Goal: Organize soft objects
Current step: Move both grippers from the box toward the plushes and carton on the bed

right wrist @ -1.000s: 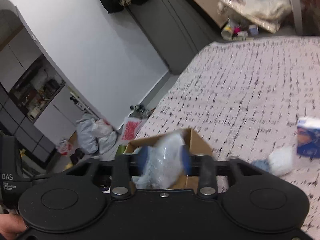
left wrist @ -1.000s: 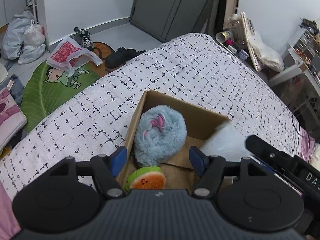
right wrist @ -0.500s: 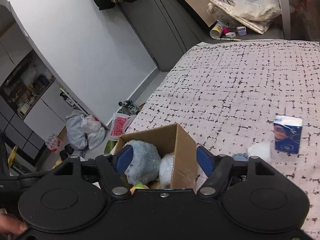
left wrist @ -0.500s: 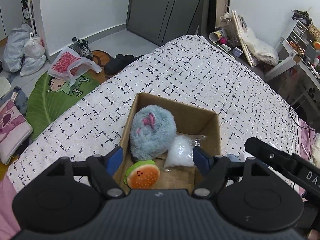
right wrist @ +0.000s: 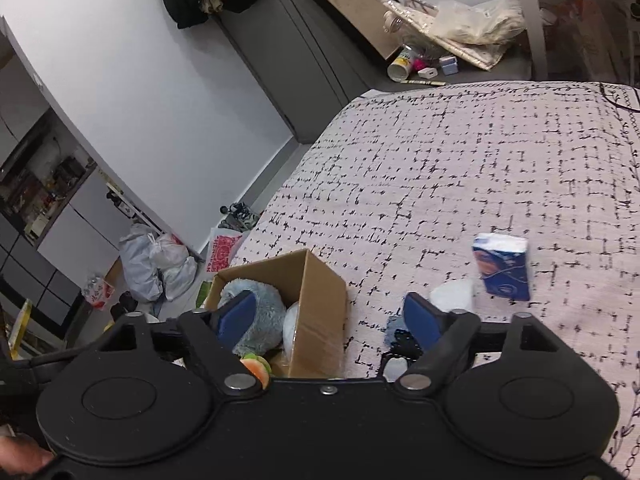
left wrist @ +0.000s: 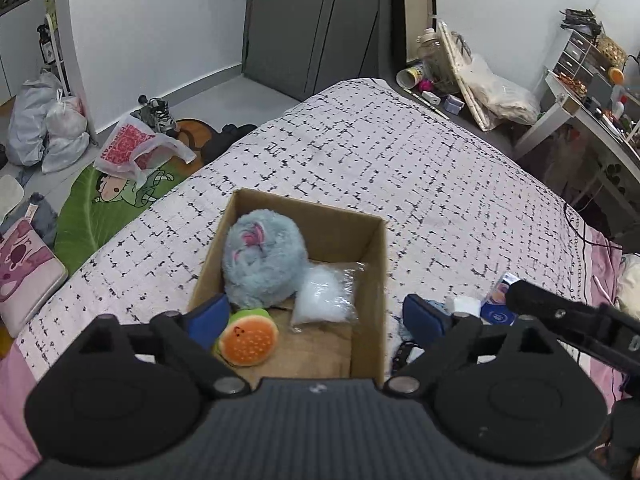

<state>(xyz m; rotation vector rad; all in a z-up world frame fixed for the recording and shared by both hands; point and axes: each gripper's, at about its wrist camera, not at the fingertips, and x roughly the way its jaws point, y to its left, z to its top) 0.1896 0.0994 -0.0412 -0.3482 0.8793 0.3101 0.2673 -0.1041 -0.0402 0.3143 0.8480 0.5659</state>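
Both claws wider; clear bag (left wrist: pixel 326 296) boxed

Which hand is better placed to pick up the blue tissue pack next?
Right, probably. The blue tissue pack lies on the patterned bed cover just beyond the right tongs, which stand open and empty; the left tongs hover over the cardboard box.

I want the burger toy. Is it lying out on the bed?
No, the burger toy sits inside the box, beside the blue plush.

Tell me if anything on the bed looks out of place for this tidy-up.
Yes. The blue tissue pack, a white soft item and a small blue-grey item lie loose on the bedspread, beside the cardboard box rather than in it. Nothing looks spilled or damaged.
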